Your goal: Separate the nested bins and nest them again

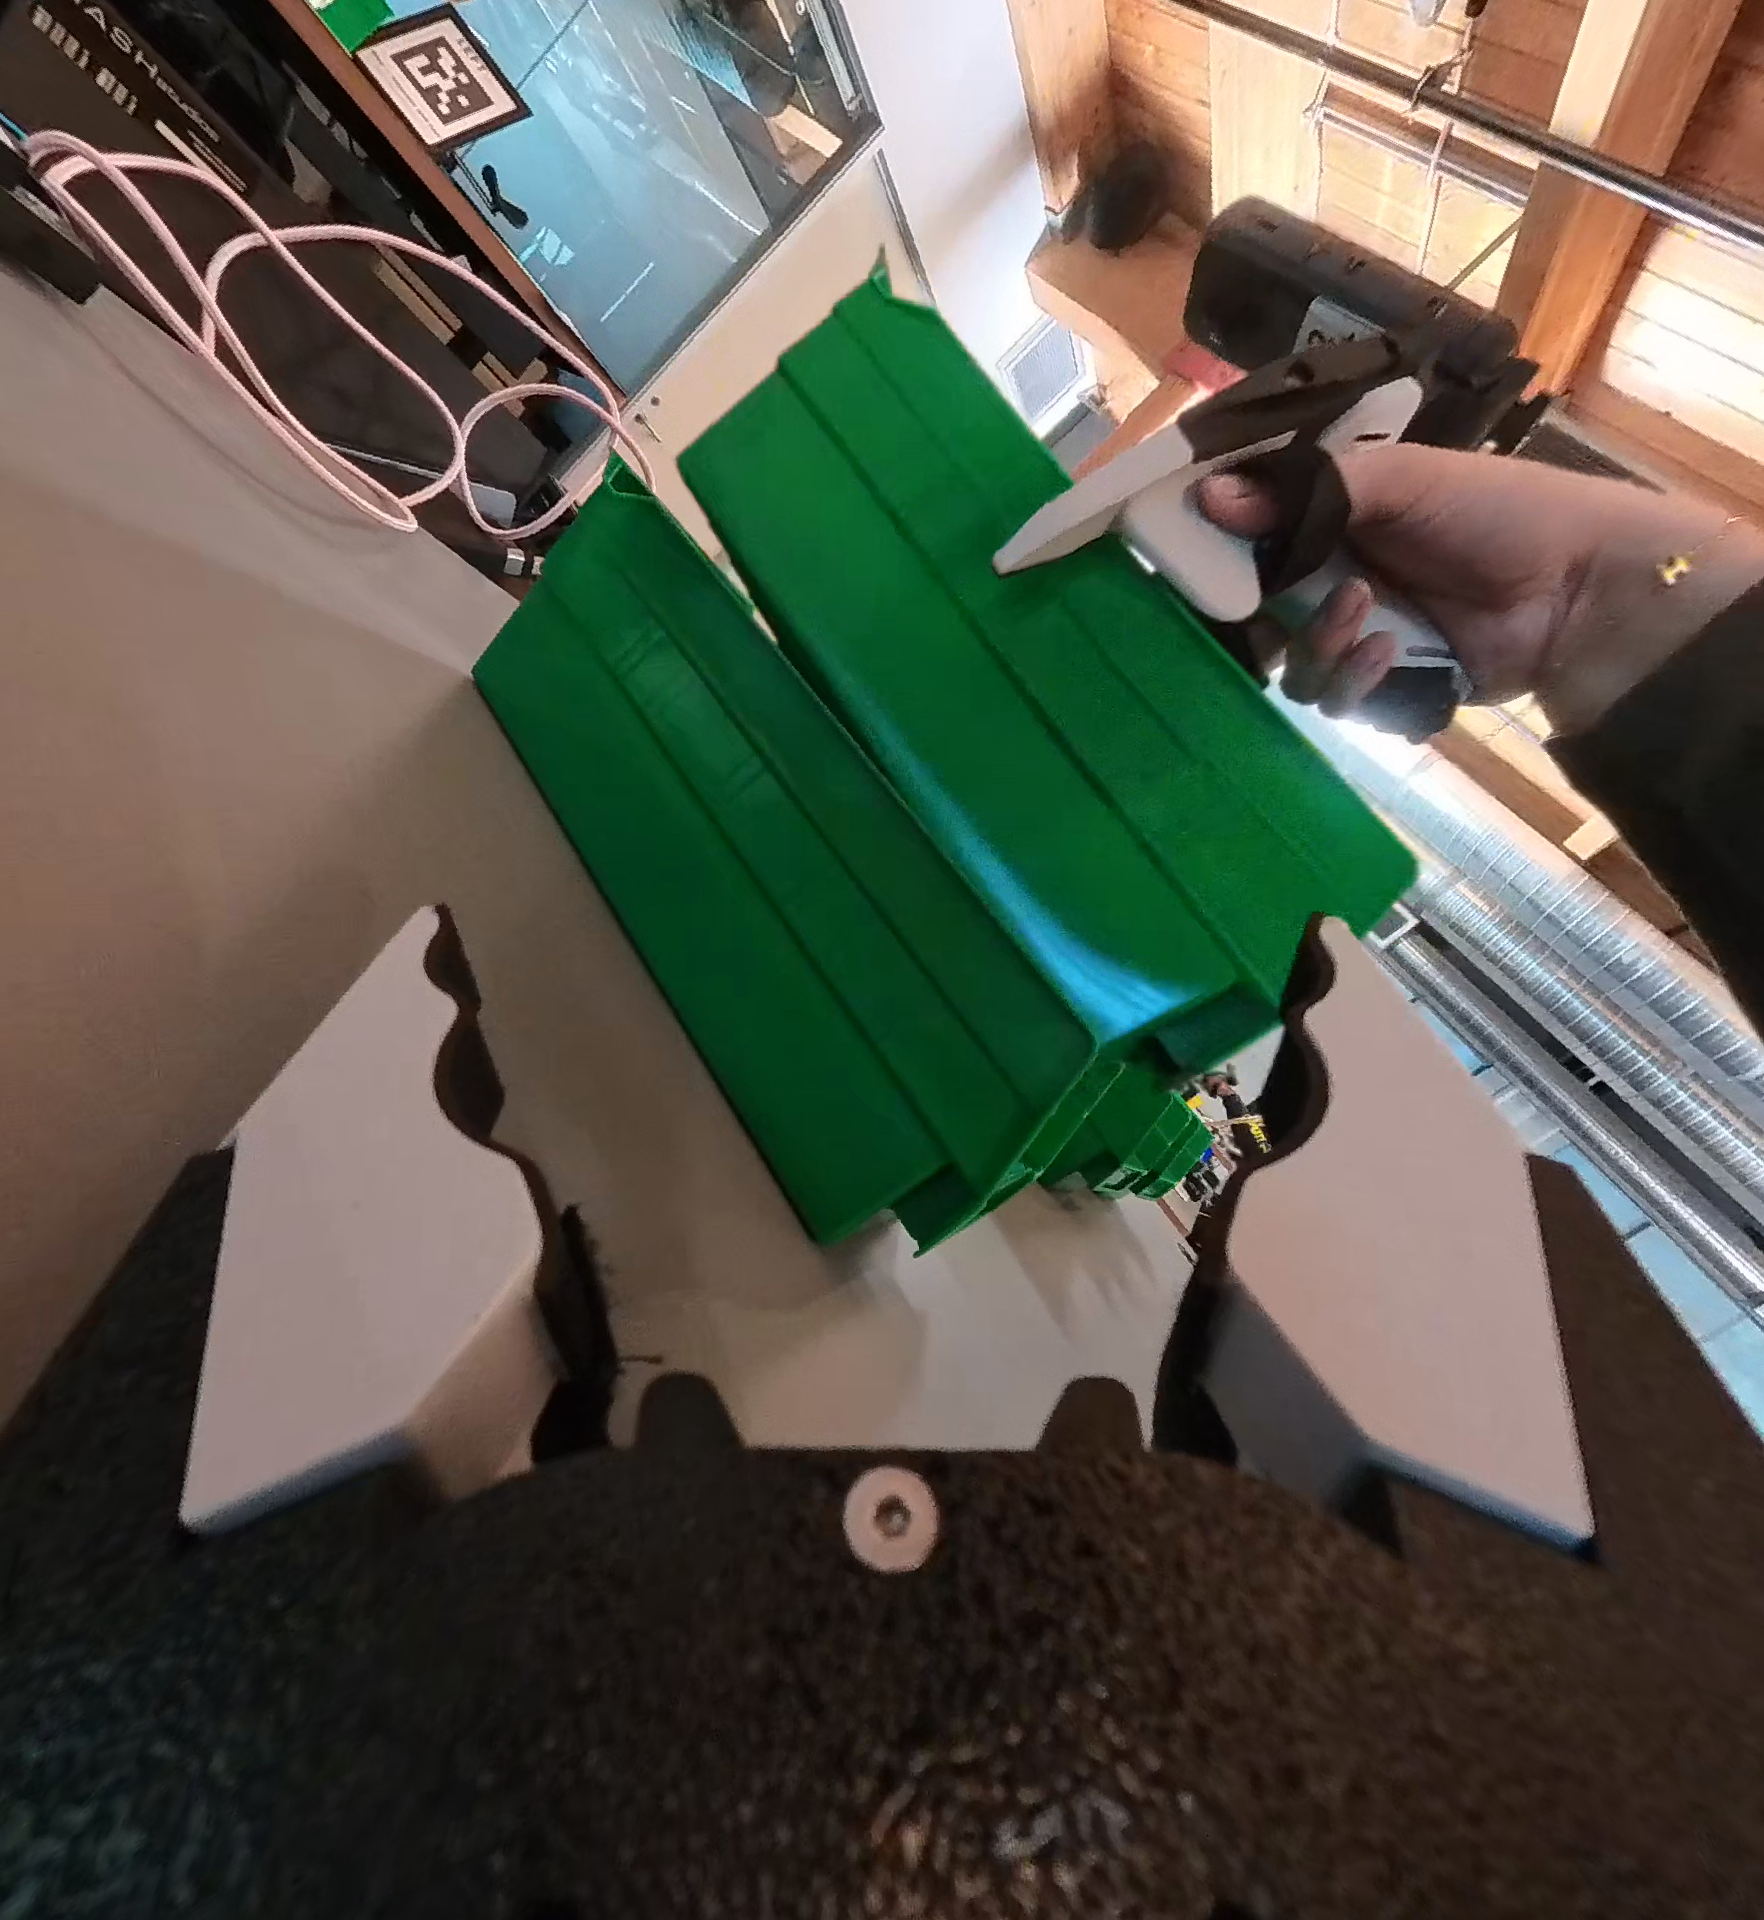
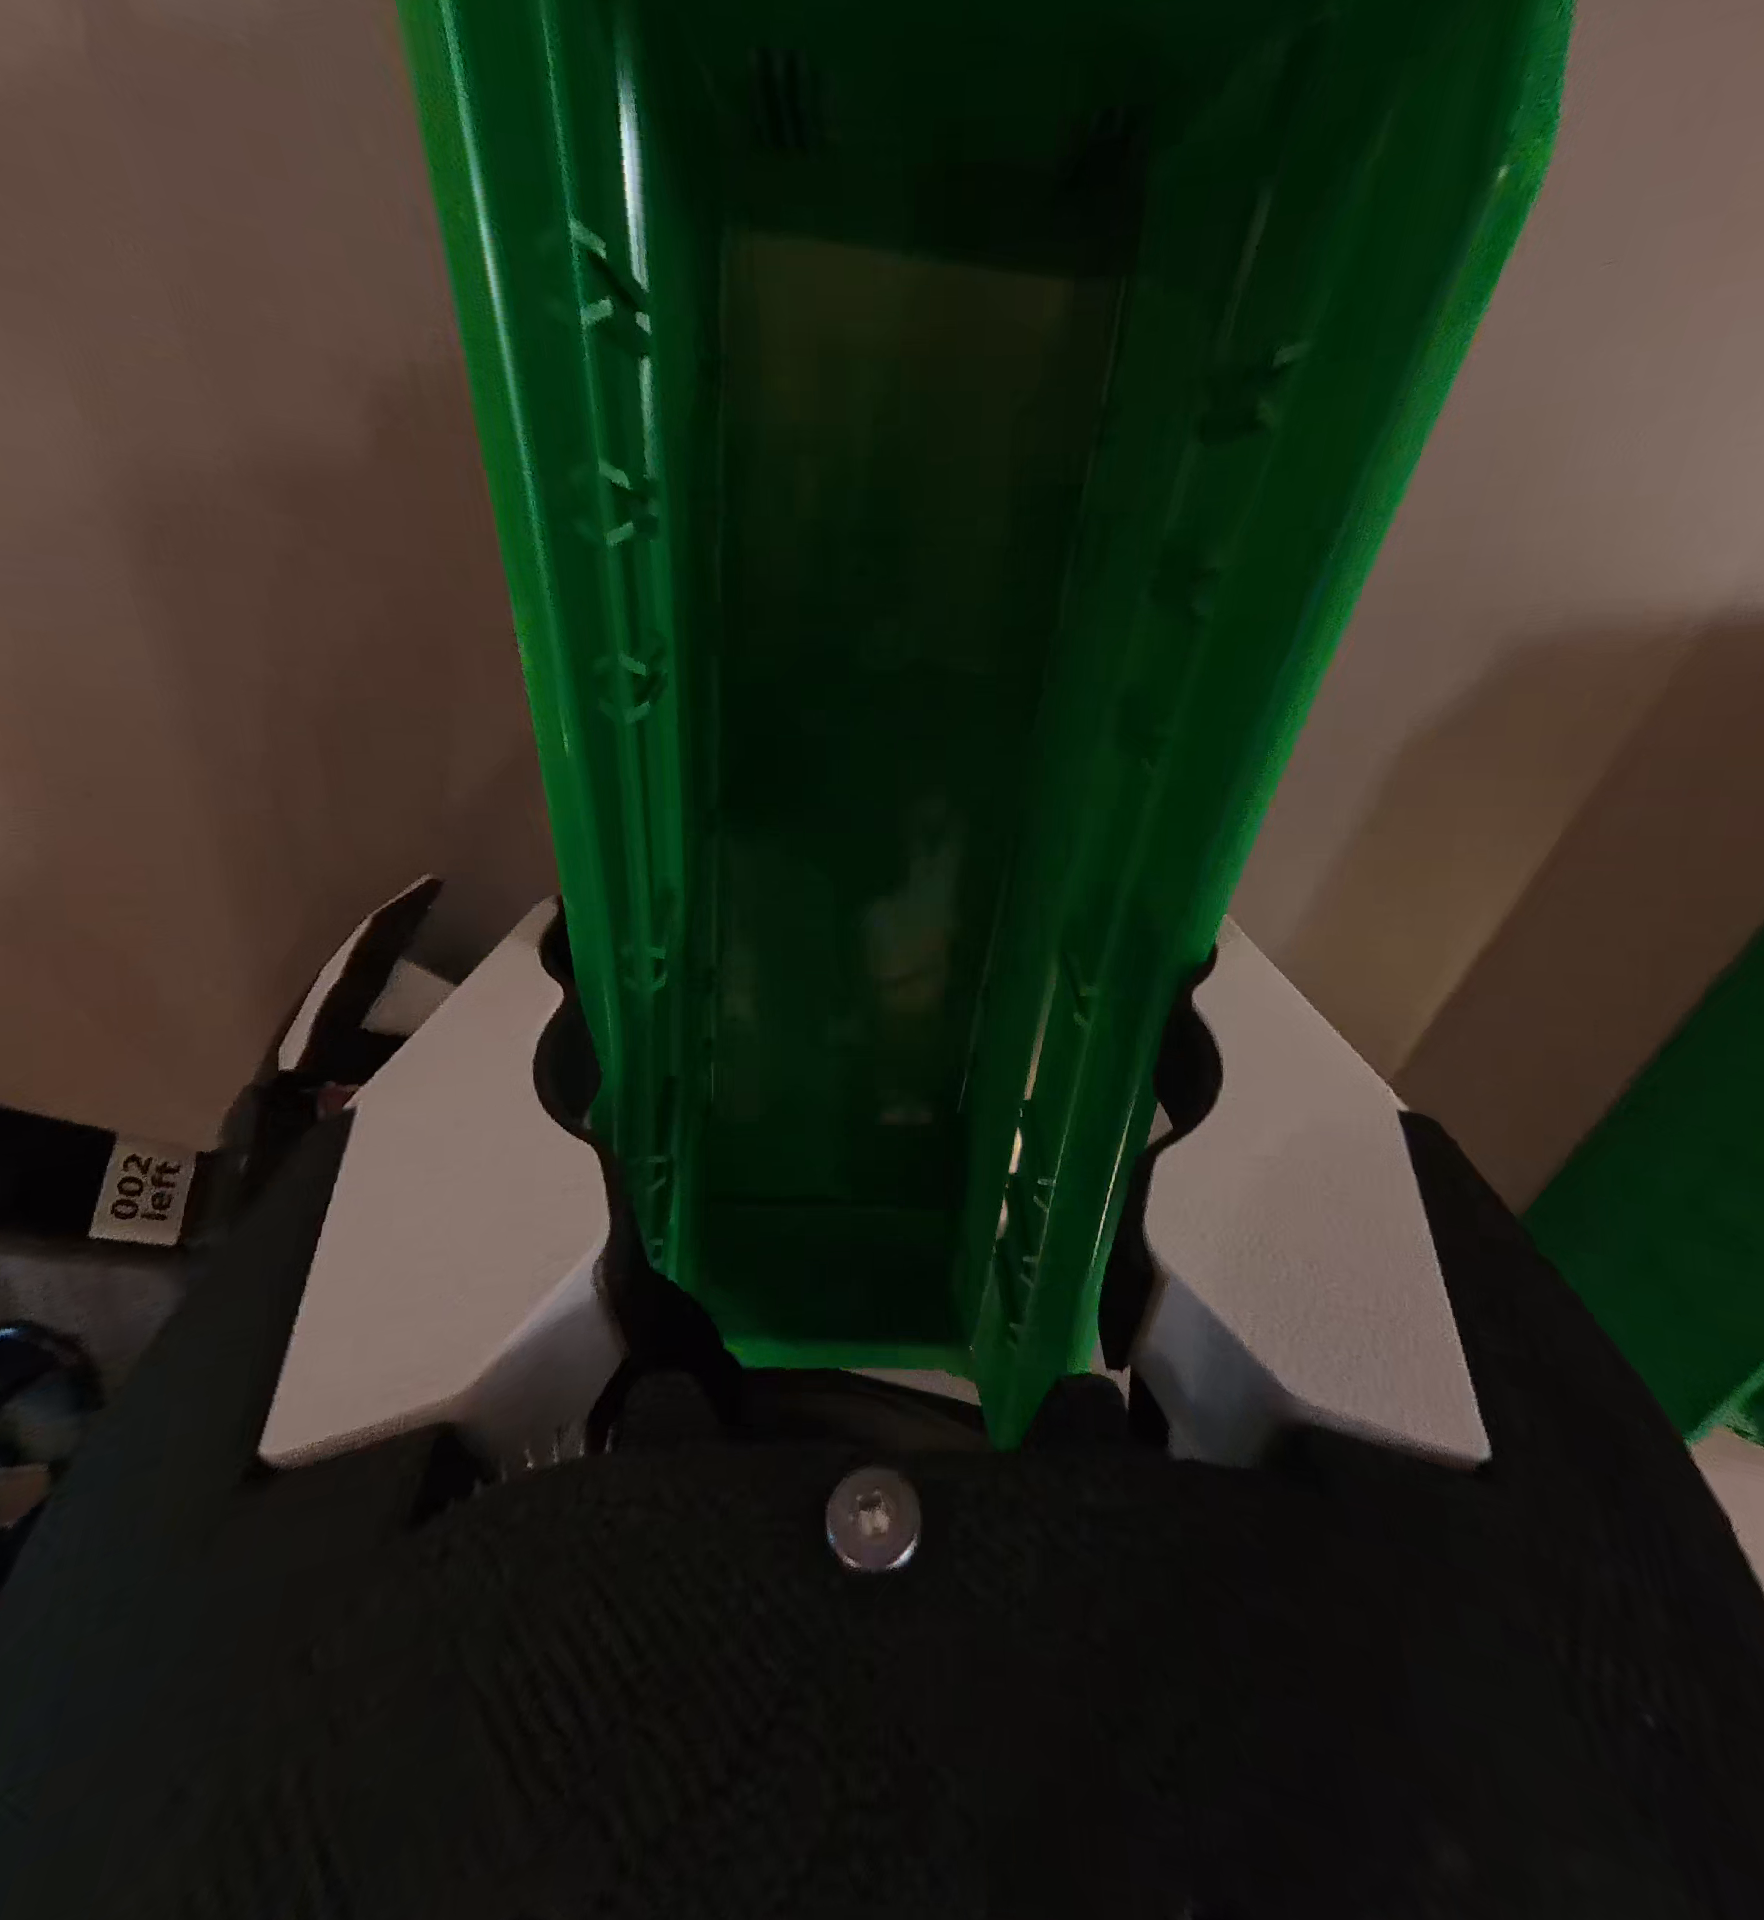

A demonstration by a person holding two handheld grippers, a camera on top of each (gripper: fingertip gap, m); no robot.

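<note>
Jaws: our right gripper is clamped on the lifted green bin, left gripper wide apart w/ nothing held, near the lower bin on the table; we judge separation underway, next needs a clear lift-off.

The left wrist view is bright, lit by daylight; a pale sheen lies along the upper green bin, whose near end smears with motion blur. Straight lines bow toward the edges. The right wrist view is dim and brownish: the held bin has a dark, soft interior, and a shadow falls across the table.
</note>
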